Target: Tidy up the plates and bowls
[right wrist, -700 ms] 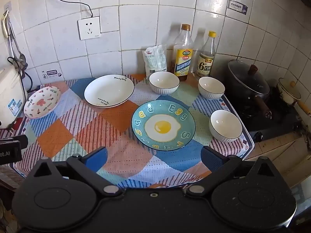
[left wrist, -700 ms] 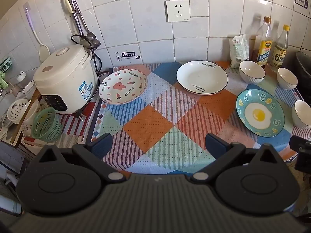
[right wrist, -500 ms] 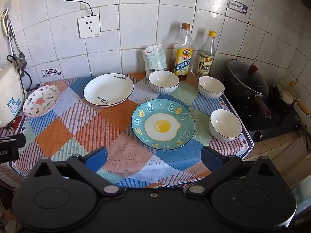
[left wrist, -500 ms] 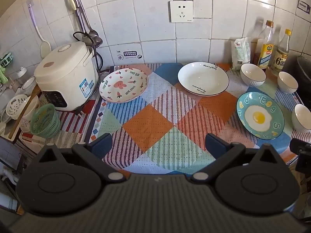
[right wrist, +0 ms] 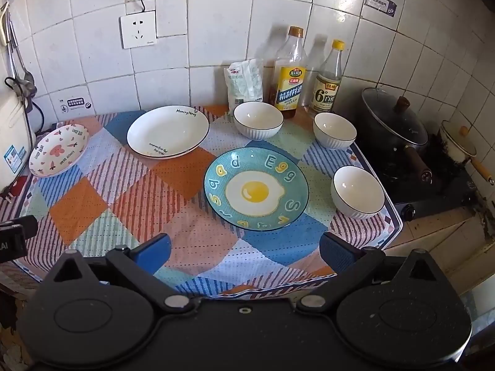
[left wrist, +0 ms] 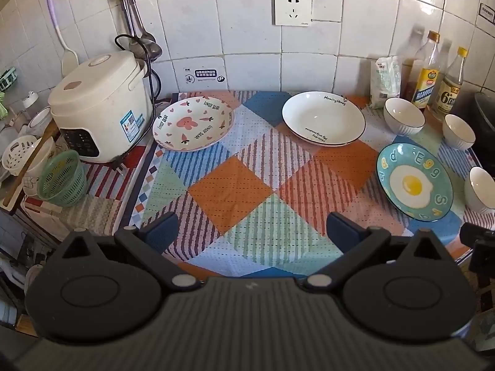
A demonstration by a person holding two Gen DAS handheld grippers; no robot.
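Three plates lie apart on the checked cloth: a pink bear plate [left wrist: 193, 123] [right wrist: 58, 150] at the left, a white deep plate [left wrist: 323, 118] [right wrist: 168, 131] in the middle, a blue egg plate [left wrist: 414, 181] [right wrist: 256, 188] at the right. Three white bowls stand apart: one at the back [right wrist: 258, 120] [left wrist: 403, 117], one at the back right [right wrist: 334, 130] [left wrist: 458, 131], one at the near right [right wrist: 358, 191] [left wrist: 481, 189]. My left gripper [left wrist: 252, 231] and right gripper [right wrist: 244, 249] are open and empty, above the cloth's near edge.
A rice cooker [left wrist: 99, 109] and green basket [left wrist: 62, 177] stand at the left. Two bottles [right wrist: 290, 71] and a bag [right wrist: 246, 82] stand against the tiled wall. A lidded black pot [right wrist: 394, 126] and small pan [right wrist: 458, 147] sit on the stove at the right.
Both grippers have drawn back and risen a little, so the plates and bowls look slightly farther. Nothing on the cloth has moved.
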